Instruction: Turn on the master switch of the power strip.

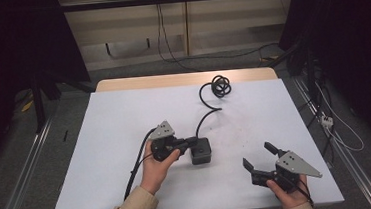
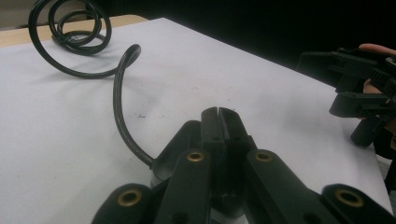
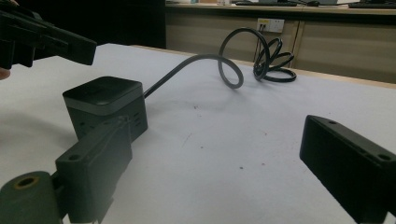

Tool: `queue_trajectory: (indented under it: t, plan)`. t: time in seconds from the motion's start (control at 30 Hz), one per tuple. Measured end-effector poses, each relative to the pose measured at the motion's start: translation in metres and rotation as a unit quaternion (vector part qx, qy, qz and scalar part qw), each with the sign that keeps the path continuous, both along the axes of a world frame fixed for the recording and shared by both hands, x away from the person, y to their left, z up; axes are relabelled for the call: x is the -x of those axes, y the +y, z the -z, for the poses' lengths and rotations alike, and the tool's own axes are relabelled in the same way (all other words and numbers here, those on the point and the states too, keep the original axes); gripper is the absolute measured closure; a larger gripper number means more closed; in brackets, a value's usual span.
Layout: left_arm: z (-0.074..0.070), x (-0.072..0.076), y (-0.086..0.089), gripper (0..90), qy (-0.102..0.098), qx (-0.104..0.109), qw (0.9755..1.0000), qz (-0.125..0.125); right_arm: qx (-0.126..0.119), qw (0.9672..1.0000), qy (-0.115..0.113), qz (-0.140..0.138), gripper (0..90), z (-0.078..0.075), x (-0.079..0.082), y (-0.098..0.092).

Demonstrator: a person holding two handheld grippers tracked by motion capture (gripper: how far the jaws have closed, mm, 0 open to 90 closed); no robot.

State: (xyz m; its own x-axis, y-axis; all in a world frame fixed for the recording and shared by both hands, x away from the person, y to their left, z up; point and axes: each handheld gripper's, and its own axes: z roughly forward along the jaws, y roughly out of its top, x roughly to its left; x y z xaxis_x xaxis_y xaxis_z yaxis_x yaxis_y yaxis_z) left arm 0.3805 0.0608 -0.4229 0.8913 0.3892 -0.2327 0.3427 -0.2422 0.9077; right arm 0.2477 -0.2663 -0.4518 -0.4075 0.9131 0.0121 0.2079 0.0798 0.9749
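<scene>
The left gripper point(image 1: 192, 142) sat with its jaws pressed together, empty, their tips just over the black box point(image 1: 200, 150) near the middle of the white table point(image 1: 116, 140). The box's cable point(image 1: 208, 102) curled toward the far edge. The right gripper point(image 1: 262, 157) rested near the front right edge, jaws spread wide apart. Bare tabletop lay between box and right gripper.

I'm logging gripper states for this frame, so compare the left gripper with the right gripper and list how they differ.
The left gripper has its jaws pressed together; the right gripper has its jaws spread wide. The left gripper's tips sit at the black cube-shaped box with the coiled cable; the right gripper stands apart from it, near the table's front right corner. Both are black, hand-held, and carry a grey three-cornered plate.
</scene>
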Motion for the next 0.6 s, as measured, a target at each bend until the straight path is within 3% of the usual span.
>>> queue_trajectory:
  t: [0.6]
  plan:
    - [0.0043,0.0020,-0.0082,90.0,0.007,-0.016,0.9997,0.016,0.000,1.0000,0.000,0.000,8.7,0.0000,-0.0001,0.0000]
